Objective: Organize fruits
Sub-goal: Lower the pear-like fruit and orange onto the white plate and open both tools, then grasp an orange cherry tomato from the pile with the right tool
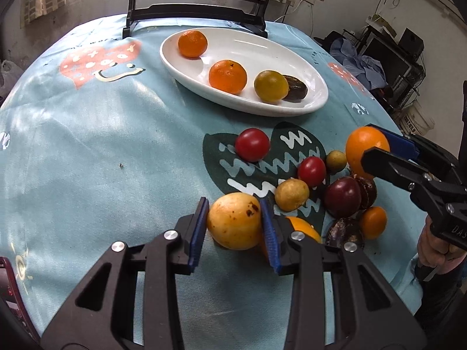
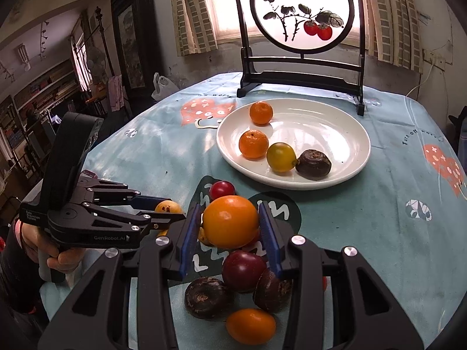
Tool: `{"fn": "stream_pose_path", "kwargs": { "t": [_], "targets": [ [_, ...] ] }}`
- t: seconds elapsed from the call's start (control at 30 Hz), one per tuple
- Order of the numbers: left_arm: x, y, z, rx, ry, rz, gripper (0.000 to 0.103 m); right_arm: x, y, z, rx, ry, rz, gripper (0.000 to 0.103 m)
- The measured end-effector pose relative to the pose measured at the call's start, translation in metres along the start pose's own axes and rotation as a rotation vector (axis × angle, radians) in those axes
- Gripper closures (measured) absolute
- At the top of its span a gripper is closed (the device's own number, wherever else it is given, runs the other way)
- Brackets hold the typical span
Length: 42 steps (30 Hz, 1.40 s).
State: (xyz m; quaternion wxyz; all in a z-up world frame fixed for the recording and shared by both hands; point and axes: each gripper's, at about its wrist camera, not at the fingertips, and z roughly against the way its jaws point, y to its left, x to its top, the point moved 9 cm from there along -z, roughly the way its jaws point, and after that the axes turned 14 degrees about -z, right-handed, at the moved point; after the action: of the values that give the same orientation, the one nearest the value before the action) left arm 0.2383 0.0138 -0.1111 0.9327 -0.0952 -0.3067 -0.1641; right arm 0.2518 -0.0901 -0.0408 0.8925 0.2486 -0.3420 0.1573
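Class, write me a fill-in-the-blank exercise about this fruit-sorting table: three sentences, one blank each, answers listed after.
1. The white plate holds ____ pieces of fruit.
2. The left gripper is closed on a spotted fruit whose colour is ____.
3. The right gripper holds a large fruit whose colour is ____.

Missing words: four; yellow; orange

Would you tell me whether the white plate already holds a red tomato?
No, the white plate holds only two oranges, a yellow-green fruit and a dark brown one; the red tomatoes lie on the tablecloth.
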Motion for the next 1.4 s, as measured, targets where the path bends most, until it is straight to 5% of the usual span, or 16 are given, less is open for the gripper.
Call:
{"fn": "stream_pose_path", "kwargs": {
  "t": [0.3,0.5,0.7,0.9,0.93,0.97,1.07,1.23,1.4],
  "targets": [
    [0.018,0.011,0.028,0.048,-0.143,0.047,0.067,0.017,-0.031,-0.001,0.018,-0.056,-0.163,0.062],
    [0.071,0.020,0.028,0.093,-0.220,0.091,0.067,0.054,-0.067,-0.013,0.018,-0.118,-0.322,0.062],
    [0.122,0.043,-0.002,0.176,-0.227,0.103,0.067,0.078,-0.094,-0.039,-0.008,-0.105,-0.378,0.062],
    [0.134,0.065,-0.035,0.181,-0.165,0.140,0.066,0.084,-0.106,-0.059,-0.038,-0.071,-0.375,0.061],
    [0.133,0.067,-0.037,0.185,-0.152,0.147,0.058,0.083,-0.107,-0.059,-0.058,-0.065,-0.377,0.059],
    [0.132,0.068,-0.034,0.195,-0.147,0.148,0.035,0.083,-0.108,-0.057,-0.069,-0.066,-0.383,0.055],
    [0.135,0.067,-0.003,0.303,-0.228,0.112,0.015,0.087,-0.101,-0.037,-0.034,-0.111,-0.378,0.050],
    [0.130,0.047,0.039,0.342,-0.282,0.040,0.005,0.081,-0.073,-0.004,0.010,-0.149,-0.294,0.046],
    [0.094,0.025,0.043,0.331,-0.255,-0.057,0.005,0.049,-0.045,0.012,0.007,-0.123,-0.158,0.046]
  ]
}}
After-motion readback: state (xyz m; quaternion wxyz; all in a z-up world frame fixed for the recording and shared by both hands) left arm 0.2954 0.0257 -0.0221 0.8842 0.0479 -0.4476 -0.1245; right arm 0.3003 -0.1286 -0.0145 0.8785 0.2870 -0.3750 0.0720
